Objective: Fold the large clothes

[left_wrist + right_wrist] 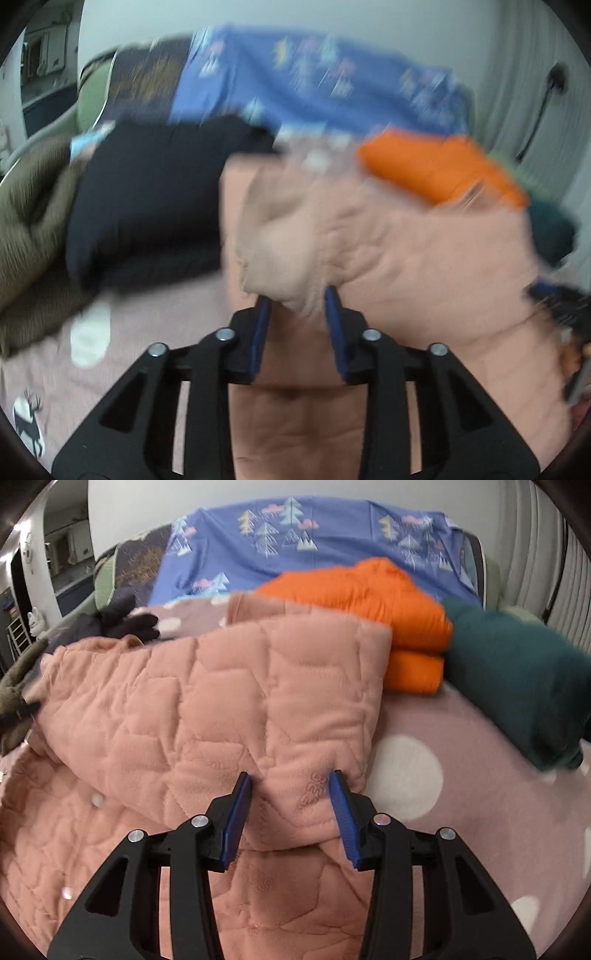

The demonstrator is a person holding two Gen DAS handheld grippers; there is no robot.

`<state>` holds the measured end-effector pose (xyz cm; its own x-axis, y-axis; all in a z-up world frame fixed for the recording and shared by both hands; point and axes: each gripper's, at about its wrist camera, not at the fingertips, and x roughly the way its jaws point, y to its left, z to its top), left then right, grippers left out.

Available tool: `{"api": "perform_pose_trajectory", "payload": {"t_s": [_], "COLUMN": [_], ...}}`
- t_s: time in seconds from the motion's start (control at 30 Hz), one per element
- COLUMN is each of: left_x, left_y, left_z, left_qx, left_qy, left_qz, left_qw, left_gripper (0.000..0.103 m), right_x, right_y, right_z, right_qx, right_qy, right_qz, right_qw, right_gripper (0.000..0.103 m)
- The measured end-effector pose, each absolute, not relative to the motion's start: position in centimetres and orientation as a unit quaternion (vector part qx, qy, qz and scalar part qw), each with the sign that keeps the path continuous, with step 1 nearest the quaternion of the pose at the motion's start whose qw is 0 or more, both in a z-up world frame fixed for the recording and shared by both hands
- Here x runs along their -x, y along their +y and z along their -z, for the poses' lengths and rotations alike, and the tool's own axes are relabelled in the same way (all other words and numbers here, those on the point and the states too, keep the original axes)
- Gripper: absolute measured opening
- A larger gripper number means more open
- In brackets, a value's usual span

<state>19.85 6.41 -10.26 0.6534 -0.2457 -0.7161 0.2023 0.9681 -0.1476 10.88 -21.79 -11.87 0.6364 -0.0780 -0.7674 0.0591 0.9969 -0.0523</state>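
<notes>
A pink quilted garment (406,258) lies spread on the bed, with one part folded back over itself (184,709). In the left wrist view, which is blurred, my left gripper (297,295) is shut on a bunched fold of this garment, pinched between the blue pads. In the right wrist view my right gripper (290,779) stands open over the folded layer's near edge. That cloth lies flat between the fingers and is not pinched.
A folded orange garment (369,590) and a dark green one (517,679) sit behind and to the right. A black garment (147,206) and an olive one (29,229) lie at the left. A blue tree-print sheet (295,535) covers the back, over a pink dotted bedspread (461,794).
</notes>
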Motion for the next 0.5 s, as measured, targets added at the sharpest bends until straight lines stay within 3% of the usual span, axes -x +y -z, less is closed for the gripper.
{"api": "perform_pose_trajectory", "payload": {"t_s": [0.1,0.3,0.5], "left_x": [-18.9,-15.8,-18.7], "left_y": [7.1,6.8,0.7], "left_z": [9.3,3.2,5.4], "left_qx": [0.055,0.039,-0.009], "left_qy": [0.38,0.307,0.354], "left_qz": [0.122,0.135,0.171], "left_qw": [0.915,0.941,0.919], "left_gripper": [0.044,0.044,0.047], "right_x": [-10.6,-10.7,-14.0], "right_y": [-21.2,-20.7,-20.0], "right_z": [11.1,8.2,11.4], "right_qx": [0.029,0.014,-0.009], "right_qy": [0.422,0.388,0.437], "right_qz": [0.041,0.024,0.039], "right_qw": [0.905,0.921,0.899], "right_gripper": [0.048,0.048,0.054]}}
